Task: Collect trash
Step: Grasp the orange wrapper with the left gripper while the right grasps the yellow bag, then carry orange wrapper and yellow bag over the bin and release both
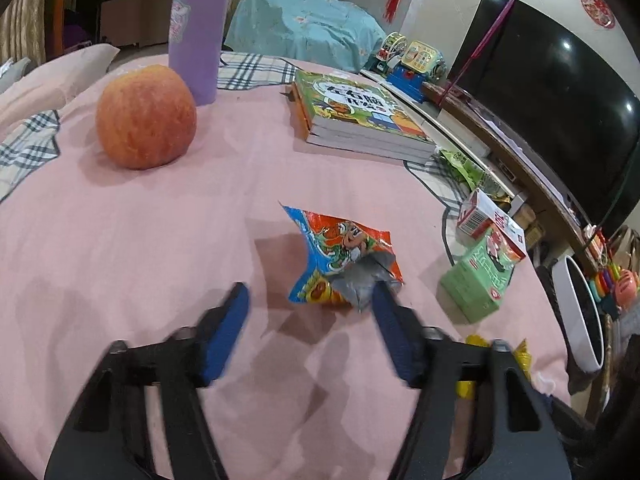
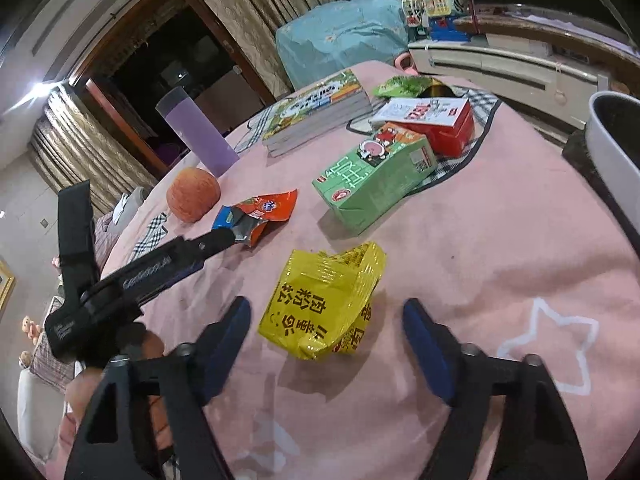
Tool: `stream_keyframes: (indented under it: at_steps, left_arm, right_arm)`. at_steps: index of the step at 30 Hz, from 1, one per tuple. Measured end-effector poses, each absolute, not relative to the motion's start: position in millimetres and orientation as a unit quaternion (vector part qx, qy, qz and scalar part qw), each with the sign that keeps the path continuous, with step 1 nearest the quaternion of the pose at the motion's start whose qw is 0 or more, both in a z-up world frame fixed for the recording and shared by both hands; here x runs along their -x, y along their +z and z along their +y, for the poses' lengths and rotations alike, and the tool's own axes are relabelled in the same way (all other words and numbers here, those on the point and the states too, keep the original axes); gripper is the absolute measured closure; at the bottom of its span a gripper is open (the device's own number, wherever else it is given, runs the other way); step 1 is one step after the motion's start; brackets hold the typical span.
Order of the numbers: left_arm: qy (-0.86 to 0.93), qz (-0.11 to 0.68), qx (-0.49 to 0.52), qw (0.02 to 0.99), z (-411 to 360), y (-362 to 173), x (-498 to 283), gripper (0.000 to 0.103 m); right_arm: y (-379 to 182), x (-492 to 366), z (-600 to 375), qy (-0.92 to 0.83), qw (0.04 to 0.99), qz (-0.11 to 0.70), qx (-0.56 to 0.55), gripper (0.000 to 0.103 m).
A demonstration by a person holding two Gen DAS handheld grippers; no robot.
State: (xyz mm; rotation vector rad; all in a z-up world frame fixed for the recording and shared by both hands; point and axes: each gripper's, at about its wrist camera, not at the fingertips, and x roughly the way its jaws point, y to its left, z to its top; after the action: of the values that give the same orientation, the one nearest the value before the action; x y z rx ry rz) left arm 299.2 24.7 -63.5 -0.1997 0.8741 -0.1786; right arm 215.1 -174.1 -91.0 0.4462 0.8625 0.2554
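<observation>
Closest to the right wrist camera, the right gripper (image 2: 326, 320) hangs with its blue-padded fingers spread wide over a pink bedcover (image 2: 480, 264), grasping nothing; between and just beyond the fingers lies a crumpled yellow wrapper (image 2: 324, 304), shiny foil printed with dark and red characters, puffed up and folded over on itself. In the left wrist view, the left gripper (image 1: 310, 300) is likewise released, its fingers apart, with the right finger (image 1: 390, 316) at the torn silver edge of an orange and blue snack wrapper (image 1: 344, 260); whether it touches cannot be told. That wrapper lies flat and creased on the cover, a cartoon figure on its face and its grey foil lining turned out at the near corner. Farther right sits a green carton (image 1: 480, 284) on its side, with a red and white box (image 1: 490, 220) resting against its top. A green wrapper (image 2: 404, 86) lies beyond the boxes near the cover's edge. Toward the back left stands an apple (image 1: 146, 118), reddish orange and whole, and behind it a purple cup (image 1: 198, 32) stands upright. A stack of books (image 1: 360, 120) with a green cover on top lies to the right of these. Off the bed at the right, a white bin (image 1: 580, 320) stands below a dark television (image 1: 560, 100).
</observation>
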Motion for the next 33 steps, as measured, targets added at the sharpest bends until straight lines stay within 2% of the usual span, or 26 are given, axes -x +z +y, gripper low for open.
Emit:
stream_keyframes:
  at_steps: [1, 2, 3, 4, 6, 10, 33]
  left_arm:
    - [-0.09, 0.426, 0.099, 0.895, 25, -65, -302, 0.074]
    - [-0.094, 0.431, 0.101, 0.892, 24, -68, -305, 0.079]
    - [-0.095, 0.431, 0.1, 0.891, 24, -68, -305, 0.078]
    - [-0.096, 0.429, 0.1, 0.893, 24, -68, -304, 0.079]
    - [-0.1, 0.419, 0.094, 0.898, 22, -64, -299, 0.084]
    - [-0.101, 0.41, 0.08, 0.903, 18, -59, -286, 0.084]
    - [-0.17, 0.41, 0.085, 0.892, -29, -44, -171, 0.085]
  right_arm:
    - [-92, -216, -175, 0.123, 0.875, 0.415, -0.215, 0.048]
    - [-93, -217, -175, 0.122, 0.875, 0.416, -0.215, 0.053]
    - [-93, -217, -176, 0.122, 0.875, 0.417, -0.215, 0.063]
    - [-93, -217, -175, 0.124, 0.875, 0.416, -0.215, 0.067]
    - [-92, -215, -175, 0.129, 0.876, 0.413, -0.213, 0.071]
    - [-87, -209, -175, 0.136, 0.882, 0.403, -0.204, 0.079]
    - [-66, -151, -221, 0.103, 0.906, 0.366, -0.188, 0.079]
